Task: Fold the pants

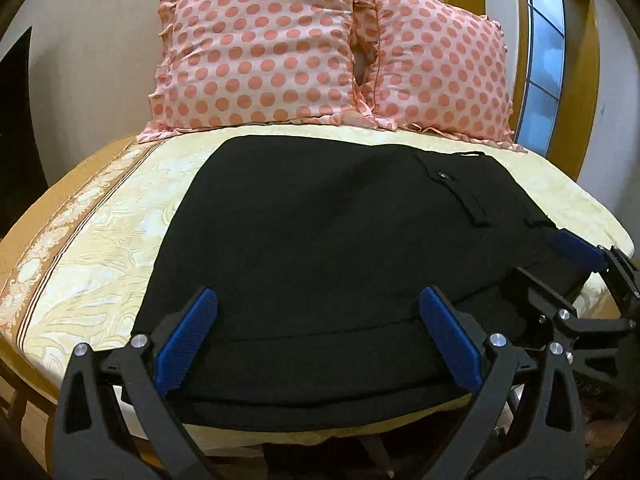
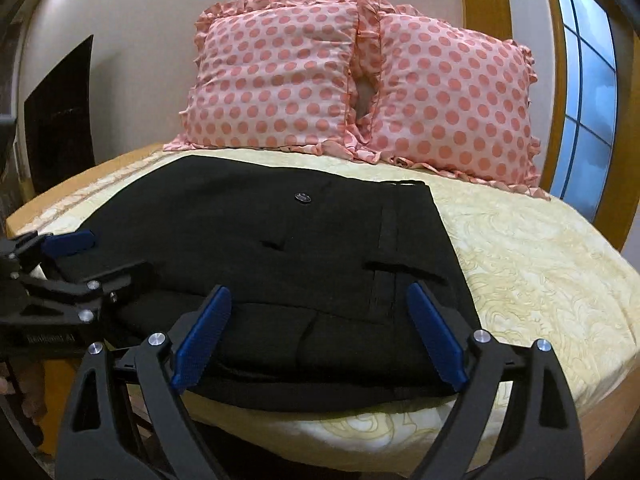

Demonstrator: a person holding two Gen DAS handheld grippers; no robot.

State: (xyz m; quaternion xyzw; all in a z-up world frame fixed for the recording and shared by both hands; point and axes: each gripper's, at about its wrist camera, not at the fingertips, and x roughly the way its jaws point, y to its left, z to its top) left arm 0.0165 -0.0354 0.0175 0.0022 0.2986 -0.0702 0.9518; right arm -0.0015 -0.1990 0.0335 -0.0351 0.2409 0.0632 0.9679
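1. While my left gripper (image 1: 318, 300) hung over the near edge of the bed, its jaws stood spread wide with nothing pinched between the blue pads (image 1: 188, 340); only the dark cloth lay beneath the gap.
2. My right gripper (image 2: 318, 298) was likewise spread wide and empty, poised above the near folded edge of the same cloth.
3. From the left wrist view, the right gripper showed at the right border, low beside the cloth's corner; whether it touched the fabric I could not tell.
4. From the right wrist view, the left gripper appeared at the left border, close to the cloth's other near corner.
5. The black pants (image 1: 320, 240) lay folded in flat layers on the cream mattress (image 1: 100, 240), their near edge running along the mattress's front.
6. A dark button (image 2: 303, 197) sat on top of the pants, toward the far side.
7. Beyond the pants, two pink polka-dot pillows (image 1: 256, 48) leaned upright side by side against the wall (image 2: 140, 32), apart from the cloth.
8. A wooden-framed window (image 2: 588, 80) stood to the right of the pillows.
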